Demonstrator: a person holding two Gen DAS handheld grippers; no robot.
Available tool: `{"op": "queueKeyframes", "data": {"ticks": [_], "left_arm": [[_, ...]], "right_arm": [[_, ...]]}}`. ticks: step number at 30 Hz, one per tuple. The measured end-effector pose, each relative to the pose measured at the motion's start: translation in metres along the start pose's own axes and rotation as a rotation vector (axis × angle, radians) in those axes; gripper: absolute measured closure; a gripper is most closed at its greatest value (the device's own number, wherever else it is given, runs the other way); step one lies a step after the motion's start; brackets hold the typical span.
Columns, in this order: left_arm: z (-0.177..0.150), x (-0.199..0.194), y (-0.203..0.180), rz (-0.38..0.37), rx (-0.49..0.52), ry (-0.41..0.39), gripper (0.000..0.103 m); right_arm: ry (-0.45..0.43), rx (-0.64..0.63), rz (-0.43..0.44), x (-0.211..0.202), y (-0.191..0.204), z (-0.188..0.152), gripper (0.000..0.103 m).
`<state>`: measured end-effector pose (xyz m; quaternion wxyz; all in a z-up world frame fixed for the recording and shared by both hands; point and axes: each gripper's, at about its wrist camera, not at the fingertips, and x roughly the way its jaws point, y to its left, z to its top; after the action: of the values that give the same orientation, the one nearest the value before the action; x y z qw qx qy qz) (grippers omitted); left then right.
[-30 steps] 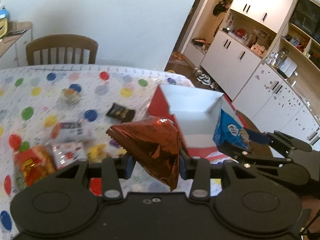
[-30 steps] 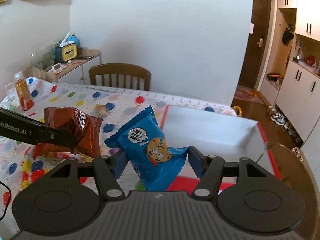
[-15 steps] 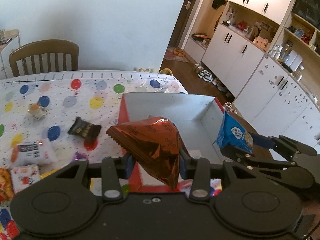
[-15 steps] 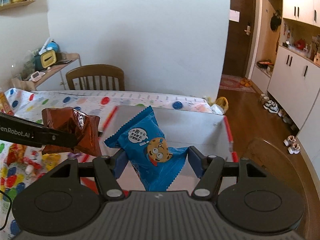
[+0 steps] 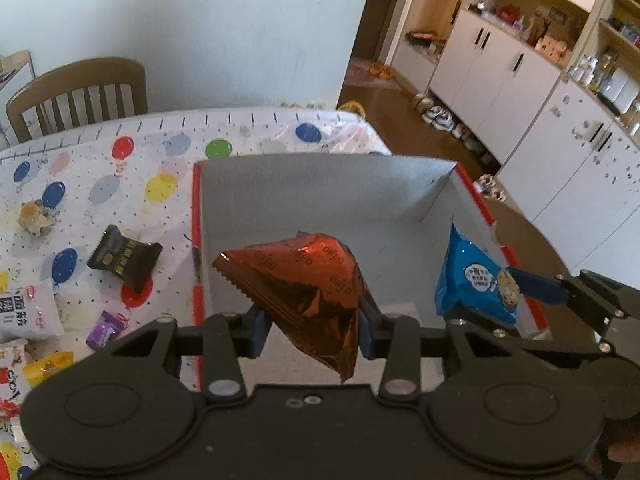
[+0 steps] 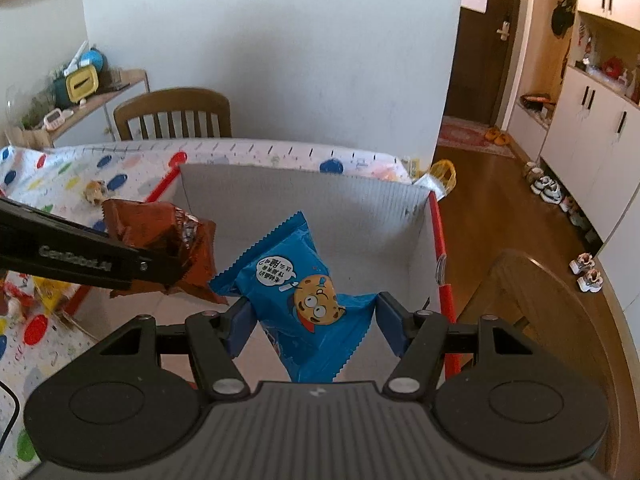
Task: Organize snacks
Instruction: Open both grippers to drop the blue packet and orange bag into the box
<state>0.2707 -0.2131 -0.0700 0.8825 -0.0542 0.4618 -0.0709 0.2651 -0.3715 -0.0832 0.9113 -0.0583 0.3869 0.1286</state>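
Note:
My left gripper [image 5: 311, 330] is shut on a copper-brown Oreo packet [image 5: 304, 280] and holds it over the open white box with red edges [image 5: 320, 200]. My right gripper [image 6: 312, 326] is shut on a blue cookie packet [image 6: 296, 292] and holds it over the same box [image 6: 360, 216]. The blue packet also shows at the right in the left wrist view [image 5: 476, 284]. The Oreo packet shows at the left in the right wrist view [image 6: 168, 240]. The box floor looks bare where visible.
Loose snacks lie on the polka-dot tablecloth [image 5: 120, 160] left of the box: a black packet [image 5: 124, 258], a white packet [image 5: 24, 312], a purple candy [image 5: 105, 330], a yellow one [image 5: 46, 366]. A wooden chair [image 5: 80, 96] stands behind the table.
Both grippers have moved right and forward with their packets, from beside the box to above its inside. The snack pile has slid to the left edge of view.

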Motion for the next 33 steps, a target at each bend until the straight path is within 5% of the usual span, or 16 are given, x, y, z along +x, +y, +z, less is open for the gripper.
{"op": "queueKeyframes", "data": {"ticks": [13,18,21,33], "left_arm": [[-0.002,0.042,-0.014,0.062,0.017,0.118,0.061],[-0.004,0.046,-0.017,0.079,0.022,0.141,0.054],[-0.005,0.039,-0.021,0.095,0.031,0.109,0.033],[-0.011,-0.011,-0.028,0.093,0.071,-0.009,0.021]], "right_arm": [[0.100,-0.001,0.027,0.026,-0.012,-0.005,0.036],[0.110,-0.019,0.037,0.026,-0.015,-0.010,0.035],[0.105,-0.034,0.049,0.024,-0.015,-0.010,0.035],[0.024,-0.057,0.080,-0.010,-0.013,-0.010,0.035]]}}
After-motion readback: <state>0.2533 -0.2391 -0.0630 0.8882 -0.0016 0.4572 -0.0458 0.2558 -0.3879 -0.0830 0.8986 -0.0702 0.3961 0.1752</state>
